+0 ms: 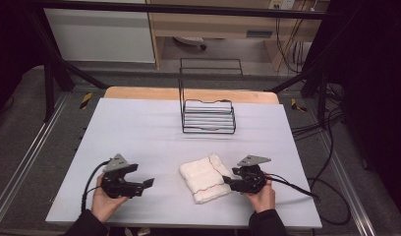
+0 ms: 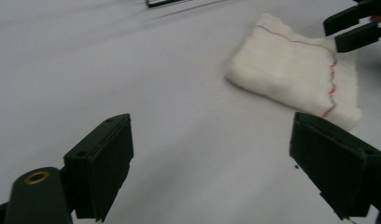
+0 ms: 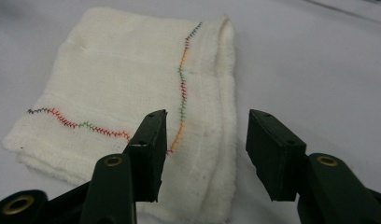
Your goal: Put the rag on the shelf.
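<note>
The right gripper (image 3: pixel 202 154) is hovering with jaws partly apart over the cloth's (image 3: pixel 118 93) thick folded edge, nothing between them. The cloth is lying near the table's (image 1: pixel 139 128) front edge, right of centre. Closing here may be pinching only the top layers, so the fold could be opening or dragging. The left gripper (image 2: pixel 212 163) is sitting wide and empty toward the front left, too far to steady it.
</note>
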`<state>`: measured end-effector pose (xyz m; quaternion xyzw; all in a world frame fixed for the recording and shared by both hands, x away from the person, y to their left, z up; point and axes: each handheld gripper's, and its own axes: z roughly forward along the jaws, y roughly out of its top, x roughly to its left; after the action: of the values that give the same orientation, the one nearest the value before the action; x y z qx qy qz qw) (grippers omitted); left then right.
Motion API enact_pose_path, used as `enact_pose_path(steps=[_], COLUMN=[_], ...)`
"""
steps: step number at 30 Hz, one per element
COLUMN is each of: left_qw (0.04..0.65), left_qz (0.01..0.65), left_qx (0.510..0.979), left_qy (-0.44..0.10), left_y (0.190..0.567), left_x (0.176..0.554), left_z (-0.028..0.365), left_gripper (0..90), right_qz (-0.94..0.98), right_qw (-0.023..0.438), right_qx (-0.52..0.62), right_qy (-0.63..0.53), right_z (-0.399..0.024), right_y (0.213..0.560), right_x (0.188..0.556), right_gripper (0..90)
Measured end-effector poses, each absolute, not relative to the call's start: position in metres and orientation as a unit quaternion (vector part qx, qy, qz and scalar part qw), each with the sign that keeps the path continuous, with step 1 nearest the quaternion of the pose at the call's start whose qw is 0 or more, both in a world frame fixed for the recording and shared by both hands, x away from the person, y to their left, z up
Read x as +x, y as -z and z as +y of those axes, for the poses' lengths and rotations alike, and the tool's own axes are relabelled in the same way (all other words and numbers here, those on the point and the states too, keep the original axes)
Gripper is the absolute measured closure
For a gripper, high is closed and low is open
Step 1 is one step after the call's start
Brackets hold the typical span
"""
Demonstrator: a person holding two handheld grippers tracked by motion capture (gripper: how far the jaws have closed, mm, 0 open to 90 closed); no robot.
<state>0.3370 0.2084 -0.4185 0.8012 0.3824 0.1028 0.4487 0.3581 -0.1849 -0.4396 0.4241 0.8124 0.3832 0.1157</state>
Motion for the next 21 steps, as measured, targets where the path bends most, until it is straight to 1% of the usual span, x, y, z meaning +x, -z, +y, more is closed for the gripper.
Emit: enact_pose_path(steps=[2, 3, 6, 7, 9, 11, 14, 18, 21], left_qw=[0.445, 0.444, 0.439, 0.433, 0.425, 0.418, 0.406, 0.405, 0.409], left_qz=[0.373, 0.371, 0.367, 0.363, 0.365, 0.367, 0.374, 0.386, 0.393], left_qx=[0.808, 0.811, 0.817, 0.822, 0.827, 0.830, 0.833, 0.828, 0.822], left_qy=[-0.097, -0.091, -0.069, -0.063, -0.052, -0.043, -0.033, -0.038, -0.043], left_y=[0.420, 0.421, 0.427, 0.430, 0.435, 0.441, 0.447, 0.452, 0.454], left_x=[0.334, 0.332, 0.328, 0.327, 0.326, 0.326, 0.324, 0.320, 0.318], left_z=[0.188, 0.177, 0.148, 0.139, 0.122, 0.108, 0.095, 0.088, 0.086], left_gripper=[20.5, 20.5, 26.4, 29.6, 30.9, 35.7, 41.4, 48.9, 50.8], right_qz=[0.810, 0.810, 0.812, 0.815, 0.816, 0.815, 0.816, 0.815, 0.816], right_qw=[0.112, 0.112, 0.107, 0.109, 0.107, 0.105, 0.100, 0.085, 0.081], right_qx=[0.433, 0.433, 0.431, 0.428, 0.428, 0.429, 0.427, 0.432, 0.431], right_qy=[-0.379, -0.379, -0.379, -0.375, -0.374, -0.374, -0.376, -0.377, -0.378], right_z=[-0.189, -0.189, -0.189, -0.189, -0.190, -0.190, -0.189, -0.188, -0.188], right_y=[0.442, 0.442, 0.446, 0.446, 0.446, 0.449, 0.450, 0.451, 0.451], right_x=[0.359, 0.359, 0.358, 0.358, 0.358, 0.358, 0.358, 0.360, 0.360], right_gripper=[53.4, 53.4, 55.5, 56.2, 56.6, 57.7, 61.1, 65.9, 67.9])
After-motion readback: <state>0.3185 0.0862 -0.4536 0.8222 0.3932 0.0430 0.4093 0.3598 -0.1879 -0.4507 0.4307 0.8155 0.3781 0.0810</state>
